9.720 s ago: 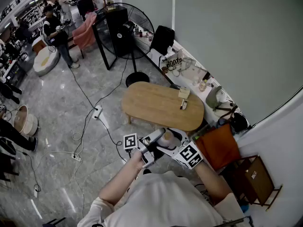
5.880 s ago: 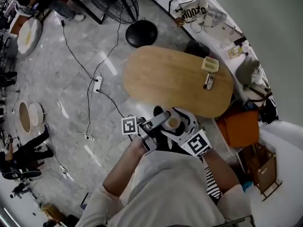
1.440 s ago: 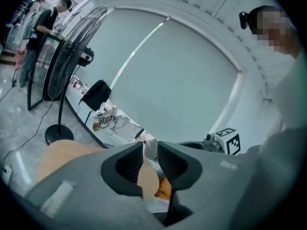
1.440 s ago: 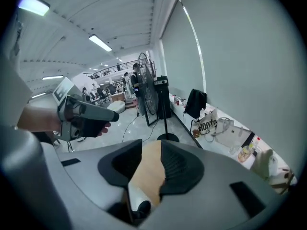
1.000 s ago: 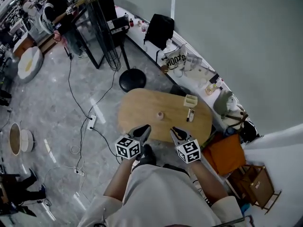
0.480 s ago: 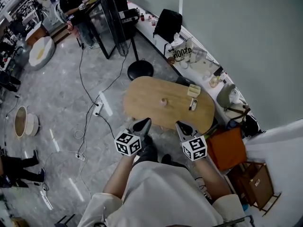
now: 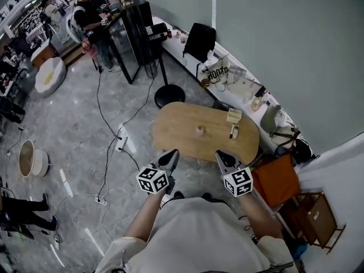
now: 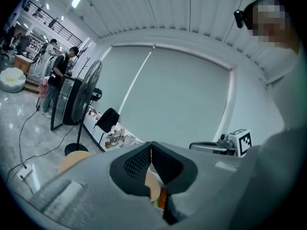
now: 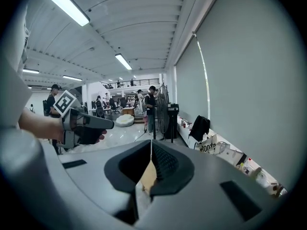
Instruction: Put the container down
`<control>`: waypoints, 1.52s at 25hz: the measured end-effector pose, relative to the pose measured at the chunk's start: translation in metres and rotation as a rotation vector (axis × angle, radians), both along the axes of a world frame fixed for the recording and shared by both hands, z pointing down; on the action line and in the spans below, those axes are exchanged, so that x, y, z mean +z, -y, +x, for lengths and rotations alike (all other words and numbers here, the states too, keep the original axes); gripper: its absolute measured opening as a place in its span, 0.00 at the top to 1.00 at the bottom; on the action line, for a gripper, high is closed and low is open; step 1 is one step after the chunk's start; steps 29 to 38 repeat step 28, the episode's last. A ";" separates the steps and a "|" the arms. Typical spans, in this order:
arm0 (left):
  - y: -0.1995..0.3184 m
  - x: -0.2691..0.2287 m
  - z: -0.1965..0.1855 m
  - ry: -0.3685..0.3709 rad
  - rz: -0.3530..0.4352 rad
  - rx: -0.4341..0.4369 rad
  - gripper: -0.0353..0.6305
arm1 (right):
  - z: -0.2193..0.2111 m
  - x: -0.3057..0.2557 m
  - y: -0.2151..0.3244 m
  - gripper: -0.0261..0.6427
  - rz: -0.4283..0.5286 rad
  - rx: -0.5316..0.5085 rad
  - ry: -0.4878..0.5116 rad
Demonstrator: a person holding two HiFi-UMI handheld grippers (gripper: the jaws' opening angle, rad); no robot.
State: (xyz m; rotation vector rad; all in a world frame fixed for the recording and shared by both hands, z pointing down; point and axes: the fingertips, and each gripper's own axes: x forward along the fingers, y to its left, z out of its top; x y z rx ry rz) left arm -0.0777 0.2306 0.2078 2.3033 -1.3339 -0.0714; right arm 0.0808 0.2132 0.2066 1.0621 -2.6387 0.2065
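The container, a small tan cup, stands upright near the middle of the oval wooden table. Neither gripper touches it. My left gripper hangs just short of the table's near edge, jaws shut and empty. My right gripper is level with it on the right, also shut with nothing held. In the left gripper view the left gripper's black pads meet, and the right gripper shows beside them. The right gripper's pads are also pressed together in the right gripper view, which shows the left gripper too.
A beige box and a dark remote-like object lie at the table's right end. A standing fan base, floor cables and a power strip lie to the left. An orange bag sits at the right, with a cluttered ledge along the wall.
The container, held between both grippers several seconds ago, now stands on the table. Over the last second both empty grippers have drawn slightly back from the table's near edge.
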 end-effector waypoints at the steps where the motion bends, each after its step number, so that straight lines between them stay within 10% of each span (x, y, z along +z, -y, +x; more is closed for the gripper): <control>1: -0.001 -0.002 -0.003 0.016 0.002 0.011 0.91 | -0.004 -0.003 -0.001 0.95 0.005 0.009 -0.001; 38: 0.014 -0.032 -0.001 0.091 0.069 0.094 0.91 | -0.007 -0.025 0.001 0.96 0.043 0.069 -0.011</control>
